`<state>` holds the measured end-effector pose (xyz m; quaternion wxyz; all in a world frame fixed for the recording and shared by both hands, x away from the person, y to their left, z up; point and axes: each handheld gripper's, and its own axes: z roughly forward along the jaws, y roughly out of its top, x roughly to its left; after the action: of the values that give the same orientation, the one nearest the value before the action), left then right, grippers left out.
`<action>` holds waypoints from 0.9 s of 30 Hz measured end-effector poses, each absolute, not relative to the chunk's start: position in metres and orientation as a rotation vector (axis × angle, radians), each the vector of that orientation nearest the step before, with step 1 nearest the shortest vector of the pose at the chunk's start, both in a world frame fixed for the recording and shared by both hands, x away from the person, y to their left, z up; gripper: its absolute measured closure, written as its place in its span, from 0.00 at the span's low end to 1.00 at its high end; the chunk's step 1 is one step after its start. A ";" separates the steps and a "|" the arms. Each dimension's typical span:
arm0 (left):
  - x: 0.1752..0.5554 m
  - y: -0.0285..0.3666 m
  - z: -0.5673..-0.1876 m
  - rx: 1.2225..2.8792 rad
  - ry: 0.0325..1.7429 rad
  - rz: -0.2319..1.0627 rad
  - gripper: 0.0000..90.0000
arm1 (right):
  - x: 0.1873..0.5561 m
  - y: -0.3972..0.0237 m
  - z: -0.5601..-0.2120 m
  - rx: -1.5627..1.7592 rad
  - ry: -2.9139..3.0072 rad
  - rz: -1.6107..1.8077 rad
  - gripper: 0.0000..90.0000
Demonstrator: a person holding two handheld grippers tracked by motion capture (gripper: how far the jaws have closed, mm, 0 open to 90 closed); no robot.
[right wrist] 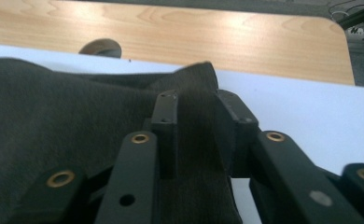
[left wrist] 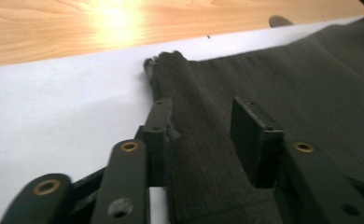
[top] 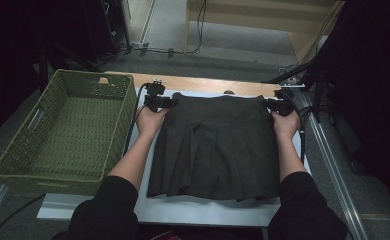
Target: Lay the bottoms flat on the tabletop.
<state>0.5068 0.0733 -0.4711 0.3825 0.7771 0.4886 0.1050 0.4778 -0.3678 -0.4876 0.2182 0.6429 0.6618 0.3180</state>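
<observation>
Dark grey pleated fabric skirt (top: 215, 147) lay flat on the white sheet (top: 183, 210), hem nearest the person, waistband at the far end. Left gripper (top: 169, 102) sat at the skirt's far-left waistband corner, jaws apart, cloth between them but pads not pressing. Right gripper (top: 272, 105) sat at the far-right corner, jaws apart around a raised fold, loose. Green woven basket (top: 13, 165) stood left of the skirt, bare wooden tabletop (top: 208, 85) beyond it
</observation>
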 end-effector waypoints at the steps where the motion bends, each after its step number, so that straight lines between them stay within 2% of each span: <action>1: 0.506 0.073 -0.472 1.987 1.242 0.248 0.66 | 0.477 -0.369 -0.489 1.783 1.837 0.883 0.73; 5: 0.505 0.071 -0.471 2.006 1.218 0.233 0.58 | 0.471 -0.374 -0.490 1.781 1.868 0.867 0.67; 7: 0.504 0.070 -0.471 2.019 1.204 0.215 0.53 | 0.468 -0.376 -0.490 1.776 1.897 0.855 0.66; 12: 0.499 0.066 -0.470 2.093 1.167 0.191 0.47 | 0.450 -0.382 -0.490 1.758 1.916 0.890 0.66; 17: 0.497 0.061 -0.473 2.117 1.155 0.190 0.47 | 0.440 -0.385 -0.497 1.752 1.954 0.872 0.65; 19: 0.497 0.059 -0.475 2.135 1.151 0.192 0.47 | 0.440 -0.385 -0.502 1.758 1.964 0.858 0.57; 24: 0.499 0.060 -0.481 2.141 1.164 0.216 0.47 | 0.443 -0.384 -0.515 1.788 1.963 0.829 0.49; 27: 0.502 0.063 -0.483 2.115 1.181 0.230 0.47 | 0.443 -0.382 -0.517 1.761 1.957 0.832 0.51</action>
<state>0.5022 0.0632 -0.4825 0.3467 0.8153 0.4551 0.0887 0.4432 -0.3817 -0.5170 0.1889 0.6264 0.6959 0.2960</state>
